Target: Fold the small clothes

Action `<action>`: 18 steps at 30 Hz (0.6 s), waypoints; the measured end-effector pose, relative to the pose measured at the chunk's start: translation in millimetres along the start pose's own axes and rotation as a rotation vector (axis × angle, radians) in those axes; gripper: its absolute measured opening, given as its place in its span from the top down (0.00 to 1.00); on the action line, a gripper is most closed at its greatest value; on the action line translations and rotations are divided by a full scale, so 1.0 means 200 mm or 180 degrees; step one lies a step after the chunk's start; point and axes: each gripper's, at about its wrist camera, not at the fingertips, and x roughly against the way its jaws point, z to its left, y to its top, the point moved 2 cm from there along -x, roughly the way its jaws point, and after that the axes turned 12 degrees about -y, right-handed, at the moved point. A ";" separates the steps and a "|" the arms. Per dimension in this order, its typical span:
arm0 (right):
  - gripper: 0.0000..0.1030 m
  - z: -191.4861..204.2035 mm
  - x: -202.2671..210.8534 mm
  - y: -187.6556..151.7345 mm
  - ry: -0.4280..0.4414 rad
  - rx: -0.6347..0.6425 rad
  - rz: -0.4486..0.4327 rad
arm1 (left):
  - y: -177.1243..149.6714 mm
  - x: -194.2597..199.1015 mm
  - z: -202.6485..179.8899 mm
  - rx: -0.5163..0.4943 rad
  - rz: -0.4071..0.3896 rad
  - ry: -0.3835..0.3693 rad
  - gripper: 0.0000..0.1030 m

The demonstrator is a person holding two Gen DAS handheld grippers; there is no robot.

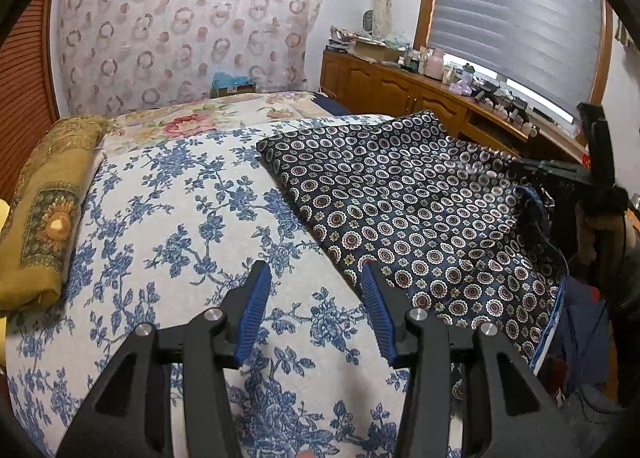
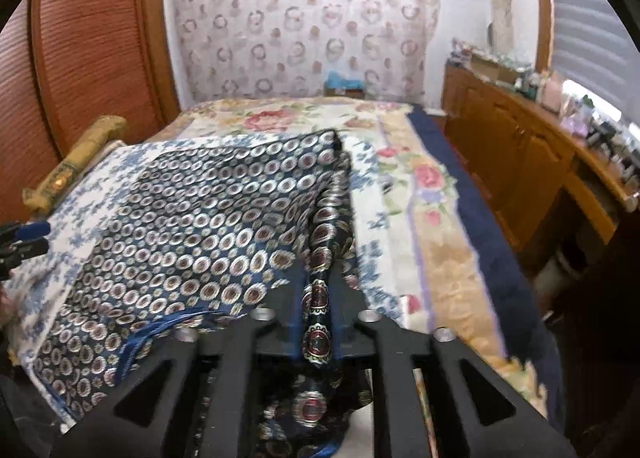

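- Left wrist view: the left tongs [image 1: 316, 282] are hanging wide apart over the bed, gripping nothing, their blue ribbed pads [image 1: 256, 310] showing bare.
- Beneath them a white bedsheet with blue flowers [image 1: 168, 218] is lying spread over the bed.
- The dark navy cloth with round medallions [image 1: 400, 210] is lying on that sheet to the right of the left tongs, its near left edge running just beside the right-hand pad.
- The cloth's right side is lifting off the bed toward the right tongs [image 1: 560, 174], which are appearing dark and blurred at the right edge; from here I cannot tell how they are closed.
- A folded mustard-yellow cloth [image 1: 48, 210] is sitting at the left edge of the bed, well apart from the navy cloth.
- A wooden cabinet [image 1: 400, 86] is standing beneath the window, cluttered on top.
- Right wrist view: the right tongs [image 2: 320, 322] are pinching together on a bunched strip of the navy cloth [image 2: 200, 218], which is rising between the fingers and spilling down behind them.
- The rest of the cloth is stretching away left and forward, draping over the blue-flowered sheet [image 2: 80, 194].
- A rose-patterned bedcover [image 2: 424, 178] is showing to the right of the cloth.
- The left tongs [image 2: 28, 236] are peeking in at the far left edge.
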 end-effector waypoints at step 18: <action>0.54 0.31 0.03 -0.09 0.0351 0.0348 0.0201 | 0.05 -0.15 -0.06 -0.0028 0.0192 -0.0027 0.55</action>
